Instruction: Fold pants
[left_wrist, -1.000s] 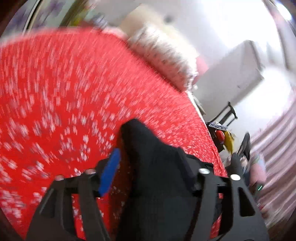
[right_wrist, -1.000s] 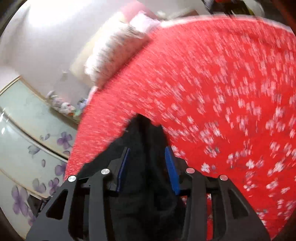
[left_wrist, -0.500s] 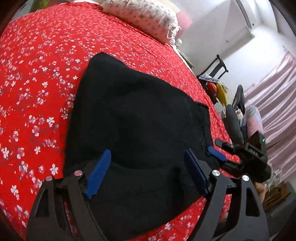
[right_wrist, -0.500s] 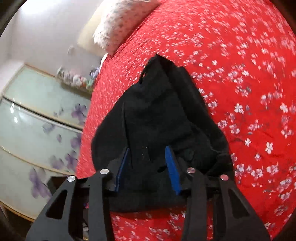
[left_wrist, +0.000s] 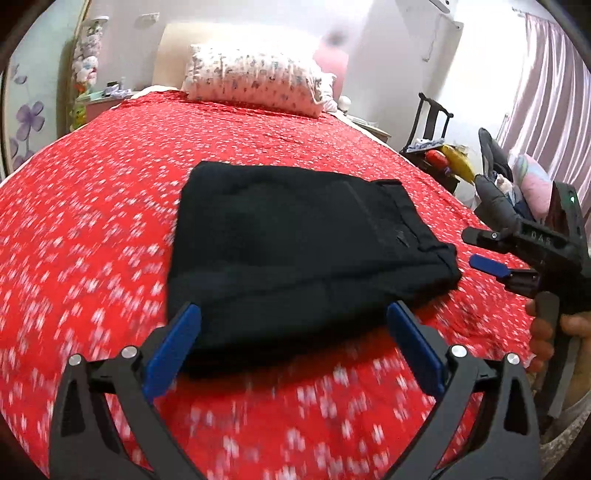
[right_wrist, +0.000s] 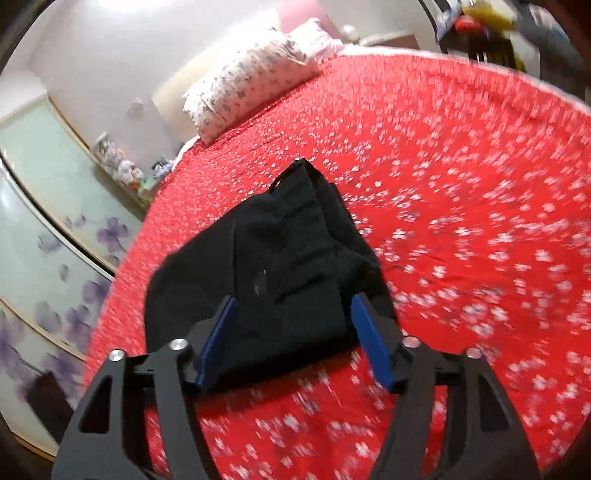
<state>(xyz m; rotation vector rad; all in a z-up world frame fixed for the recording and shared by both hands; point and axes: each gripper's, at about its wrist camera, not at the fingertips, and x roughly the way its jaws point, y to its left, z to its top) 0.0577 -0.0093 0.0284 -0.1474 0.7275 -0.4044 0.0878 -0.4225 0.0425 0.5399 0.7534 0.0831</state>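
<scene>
The black pants (left_wrist: 295, 243) lie folded into a compact rectangle on the red flowered bedspread (left_wrist: 92, 229). My left gripper (left_wrist: 291, 347) is open and empty, its blue pads just short of the pile's near edge. My right gripper (right_wrist: 295, 339) is open too, its pads on either side of the pile's near end (right_wrist: 288, 266), not gripping it. The right gripper also shows in the left wrist view (left_wrist: 517, 254), to the right of the pants and held by a hand.
A flowered pillow (left_wrist: 255, 85) and headboard stand at the far end of the bed. A dark chair with clutter (left_wrist: 436, 147) and pink curtains stand to the right. Sliding wardrobe doors with purple flowers (right_wrist: 48, 236) run along the left side.
Both grippers let go of the pants and opened. They have pulled back toward the near edge of the bed, leaving the folded pile flat on the bedspread.
</scene>
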